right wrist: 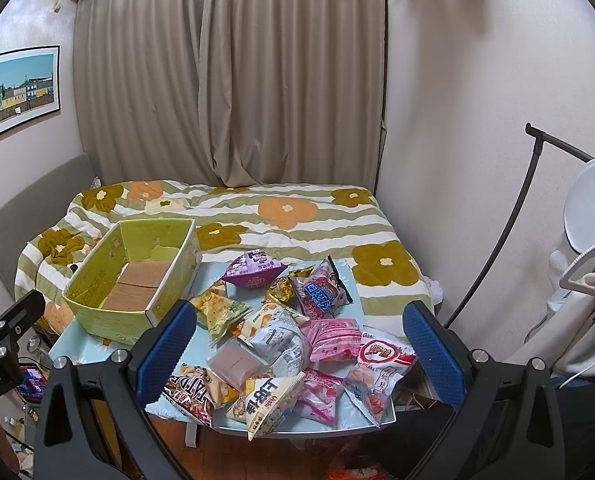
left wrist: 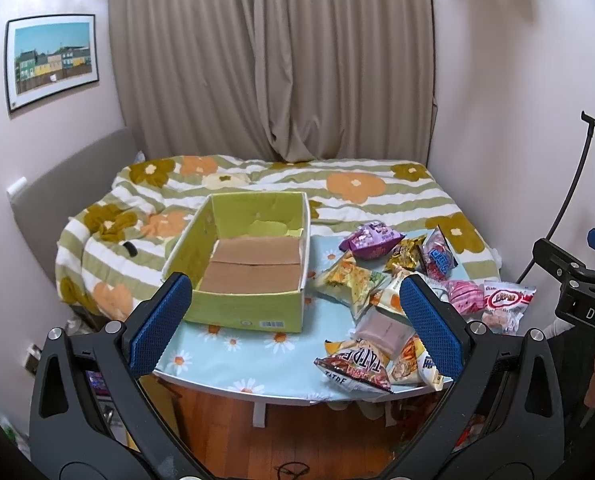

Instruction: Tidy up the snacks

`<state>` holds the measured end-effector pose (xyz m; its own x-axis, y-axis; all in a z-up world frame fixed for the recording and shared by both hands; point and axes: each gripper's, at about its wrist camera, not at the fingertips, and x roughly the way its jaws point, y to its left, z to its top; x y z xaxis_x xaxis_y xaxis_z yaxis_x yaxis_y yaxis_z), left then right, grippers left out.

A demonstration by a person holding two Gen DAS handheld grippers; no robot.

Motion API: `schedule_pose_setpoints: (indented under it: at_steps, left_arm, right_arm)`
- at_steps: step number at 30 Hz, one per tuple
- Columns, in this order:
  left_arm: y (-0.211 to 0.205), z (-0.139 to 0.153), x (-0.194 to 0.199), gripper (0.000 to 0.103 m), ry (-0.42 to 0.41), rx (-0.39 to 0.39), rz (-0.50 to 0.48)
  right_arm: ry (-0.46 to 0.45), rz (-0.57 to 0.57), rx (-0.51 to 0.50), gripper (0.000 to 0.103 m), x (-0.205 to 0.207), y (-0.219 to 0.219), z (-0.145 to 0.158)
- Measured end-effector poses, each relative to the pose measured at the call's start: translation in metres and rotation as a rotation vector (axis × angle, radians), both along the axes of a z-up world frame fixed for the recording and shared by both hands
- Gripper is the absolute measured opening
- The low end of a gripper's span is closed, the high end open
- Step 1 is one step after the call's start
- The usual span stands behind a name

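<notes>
Snack packets (right wrist: 281, 344) lie heaped on the tabletop (left wrist: 233, 364) right of the empty green box (left wrist: 245, 264), nearest the right gripper (right wrist: 297, 356), which, like the left gripper (left wrist: 293, 328), gapes wide, holding nothing.

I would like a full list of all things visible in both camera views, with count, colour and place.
cardboard box: one, yellow-green, open, no snacks inside, table's left side
snack packets: over ten, mixed colours, piled right of box
table: one, light blue daisy cloth, before bed
bed quilt: one, green-striped, floral, behind table
curtain: beige, back wall
framed picture: one, left wall
left gripper: blue pads, open, holding nothing
right gripper: blue pads, open, holding nothing
</notes>
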<state>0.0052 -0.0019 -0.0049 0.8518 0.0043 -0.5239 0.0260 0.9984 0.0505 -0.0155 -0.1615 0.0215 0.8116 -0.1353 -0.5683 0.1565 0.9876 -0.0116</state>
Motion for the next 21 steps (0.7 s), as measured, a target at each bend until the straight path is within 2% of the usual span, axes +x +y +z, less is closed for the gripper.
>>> schedule_pose_setpoints:
  at_steps: [21]
  left_arm:
    - [-0.0002, -0.0023, 0.0023, 0.103, 0.012, -0.002, -0.009]
  right_arm:
    - [0.001, -0.004, -0.001, 0.103, 0.0001, 0.0018, 0.0000]
